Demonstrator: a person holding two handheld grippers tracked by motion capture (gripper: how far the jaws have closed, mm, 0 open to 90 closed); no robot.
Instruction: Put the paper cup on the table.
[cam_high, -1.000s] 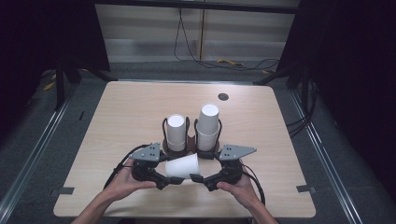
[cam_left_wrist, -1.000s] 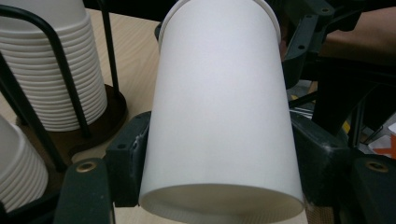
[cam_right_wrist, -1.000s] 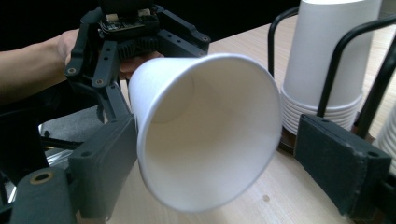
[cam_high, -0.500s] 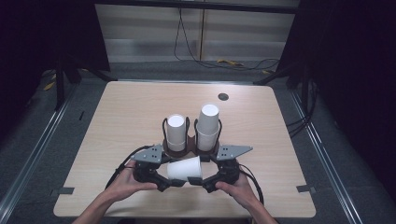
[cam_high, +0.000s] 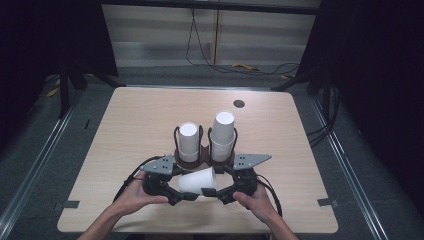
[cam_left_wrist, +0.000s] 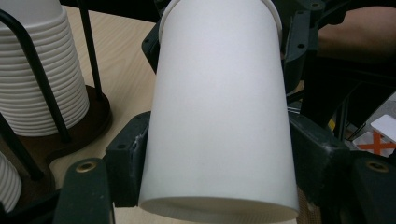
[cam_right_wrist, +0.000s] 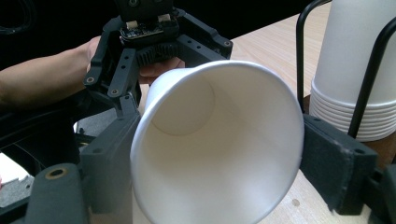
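Note:
A white paper cup (cam_high: 197, 181) lies on its side above the table's front edge, held between both grippers. My left gripper (cam_high: 181, 191) has the cup's base end (cam_left_wrist: 219, 107) between its pads (cam_left_wrist: 128, 158), which touch both walls; its jaws have just been opening a little with the cup still between them. My right gripper (cam_high: 220, 190) is shut on the open rim end (cam_right_wrist: 219, 149), and its pads (cam_right_wrist: 334, 158) squeeze the mouth slightly oval. Just behind stands a dark holder (cam_high: 192, 161) with two stacks of white cups (cam_high: 189, 140) (cam_high: 223, 135) inside black wire loops.
The light wooden table (cam_high: 140, 125) has a round black grommet (cam_high: 239, 104) near its far edge and tape marks (cam_high: 66, 205) (cam_high: 325, 202) at the front corners. The cup stacks (cam_left_wrist: 37, 70) (cam_right_wrist: 355, 70) stand close to both grippers. Cables lie on the floor beyond.

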